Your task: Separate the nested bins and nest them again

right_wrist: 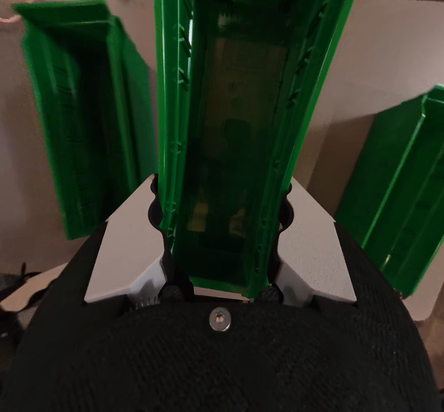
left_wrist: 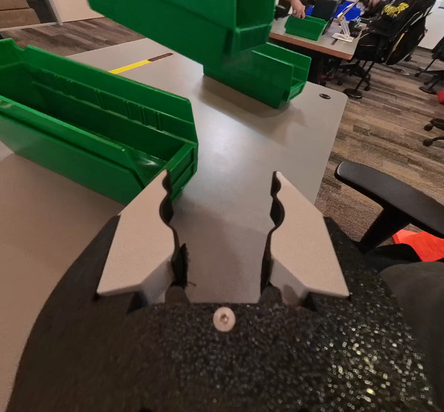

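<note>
Three long green bins show. My right gripper [right_wrist: 222,184] is shut on the end of one bin [right_wrist: 240,99], with a finger on each outer side wall, and holds it tilted in the air above the grey table [right_wrist: 360,63]. This held bin also shows at the top of the left wrist view [left_wrist: 168,11]. A second bin [left_wrist: 96,124] lies on the table at the left, close to my left gripper's left fingertip. A third bin [left_wrist: 264,78] sits farther off under the held one. My left gripper [left_wrist: 221,174] is open and empty above bare table.
The table's [left_wrist: 240,148] right edge runs close by, with a black chair armrest [left_wrist: 384,196] and an orange item [left_wrist: 420,244] beyond it. A yellow tape strip [left_wrist: 134,66] marks the far side. People work at another table [left_wrist: 319,42] in the background, with another green bin on it.
</note>
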{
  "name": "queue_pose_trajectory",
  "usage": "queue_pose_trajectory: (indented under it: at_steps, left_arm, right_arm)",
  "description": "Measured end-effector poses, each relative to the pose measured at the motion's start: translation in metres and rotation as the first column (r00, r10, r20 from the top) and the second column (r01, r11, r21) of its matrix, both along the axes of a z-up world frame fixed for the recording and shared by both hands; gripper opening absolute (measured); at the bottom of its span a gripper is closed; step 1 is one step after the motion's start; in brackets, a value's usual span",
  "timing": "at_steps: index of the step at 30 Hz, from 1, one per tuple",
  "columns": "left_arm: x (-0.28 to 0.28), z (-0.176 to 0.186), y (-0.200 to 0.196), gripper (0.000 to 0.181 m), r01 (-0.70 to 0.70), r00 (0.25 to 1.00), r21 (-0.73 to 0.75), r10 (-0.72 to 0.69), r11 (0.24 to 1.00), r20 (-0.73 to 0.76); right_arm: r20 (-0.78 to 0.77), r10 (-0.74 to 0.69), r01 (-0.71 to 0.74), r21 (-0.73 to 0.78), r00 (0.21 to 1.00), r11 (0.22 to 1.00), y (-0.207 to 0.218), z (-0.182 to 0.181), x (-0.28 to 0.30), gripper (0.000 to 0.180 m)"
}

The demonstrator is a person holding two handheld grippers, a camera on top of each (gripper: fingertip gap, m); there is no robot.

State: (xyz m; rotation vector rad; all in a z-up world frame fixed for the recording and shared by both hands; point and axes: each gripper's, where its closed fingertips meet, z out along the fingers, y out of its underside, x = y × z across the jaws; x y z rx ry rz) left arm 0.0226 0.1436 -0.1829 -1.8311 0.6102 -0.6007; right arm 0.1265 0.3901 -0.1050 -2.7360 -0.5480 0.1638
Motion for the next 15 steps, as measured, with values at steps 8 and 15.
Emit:
queue_pose_trajectory:
  at_steps: [8,15]
  left_arm:
    - [-0.006,0.000,0.001,0.081,-0.014,1.000,0.009,0.014,1.000,-0.004]
    - [-0.015,0.003,0.002,0.081,-0.035,0.999,0.014,0.035,0.999,0.012]
  right_arm:
    - [-0.081,0.162,-0.163,-0.007,0.983,0.987,-0.035,0.023,-0.108,0.100]
    - [-0.060,0.228,-0.230,-0.041,0.972,0.972,-0.059,0.004,-0.165,0.101]
